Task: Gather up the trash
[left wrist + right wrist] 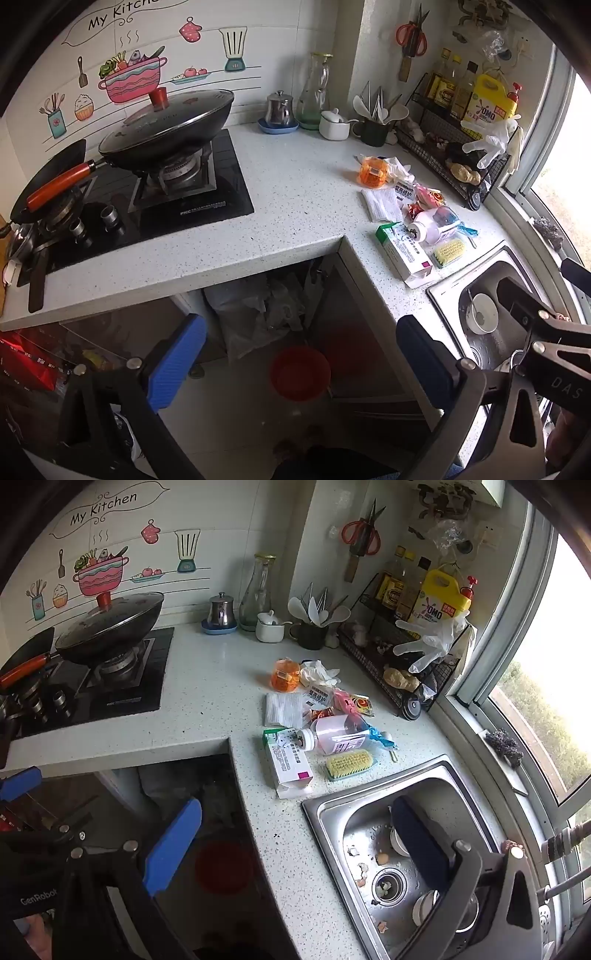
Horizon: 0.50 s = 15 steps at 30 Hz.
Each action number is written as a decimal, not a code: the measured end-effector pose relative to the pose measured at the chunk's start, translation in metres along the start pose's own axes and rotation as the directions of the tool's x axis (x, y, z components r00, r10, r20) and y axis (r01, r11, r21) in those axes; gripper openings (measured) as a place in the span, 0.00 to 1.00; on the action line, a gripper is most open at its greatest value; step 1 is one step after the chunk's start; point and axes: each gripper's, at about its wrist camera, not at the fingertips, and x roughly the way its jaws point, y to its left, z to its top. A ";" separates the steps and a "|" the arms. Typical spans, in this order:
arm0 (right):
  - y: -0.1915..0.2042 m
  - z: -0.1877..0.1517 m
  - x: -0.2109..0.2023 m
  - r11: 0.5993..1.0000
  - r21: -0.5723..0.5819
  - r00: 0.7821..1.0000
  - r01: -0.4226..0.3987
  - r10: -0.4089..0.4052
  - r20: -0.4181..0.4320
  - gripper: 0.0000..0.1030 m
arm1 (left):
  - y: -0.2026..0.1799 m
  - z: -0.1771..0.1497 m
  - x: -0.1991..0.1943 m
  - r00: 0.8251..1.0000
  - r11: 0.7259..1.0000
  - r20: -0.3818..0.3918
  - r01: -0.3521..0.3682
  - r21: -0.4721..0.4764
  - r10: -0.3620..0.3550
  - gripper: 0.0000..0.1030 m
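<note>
Trash pile sits on the speckled white countertop (207, 701) between stove and sink: crumpled orange plastic wrapper (285, 675), crumpled white glove (317, 672), flat white folded packet (283, 709), red-yellow snack wrapper (356, 703), clear plastic bottle with white cap (334, 739) lying on its side, and a white-green cardboard medicine box (289, 766) touching the bottle's cap end. A yellow-bristled scrub brush (349, 763) lies just beside the box, near the stainless steel sink (325, 812), which holds eggshell bits. Left gripper (301, 369) hangs with its blue pads wide apart, holding nothing, over the floor gap with a red plastic basin (300, 373). Right gripper (295, 843) is likewise spread, nothing held, straddling the counter edge and sink. Lidded black wok (110, 627) sits on the stove.
</note>
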 end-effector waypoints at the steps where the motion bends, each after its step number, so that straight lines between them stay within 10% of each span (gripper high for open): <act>1: 0.000 0.000 0.000 1.000 -0.001 1.000 -0.003 0.003 -0.002 1.00 | 0.000 0.000 0.000 1.000 1.000 0.004 -0.004 -0.002 0.004 0.99; 15: 0.020 -0.008 -0.008 0.999 -0.050 1.000 -0.013 0.013 -0.013 1.00 | 0.029 -0.018 -0.015 1.000 1.000 0.022 0.004 -0.030 -0.004 0.99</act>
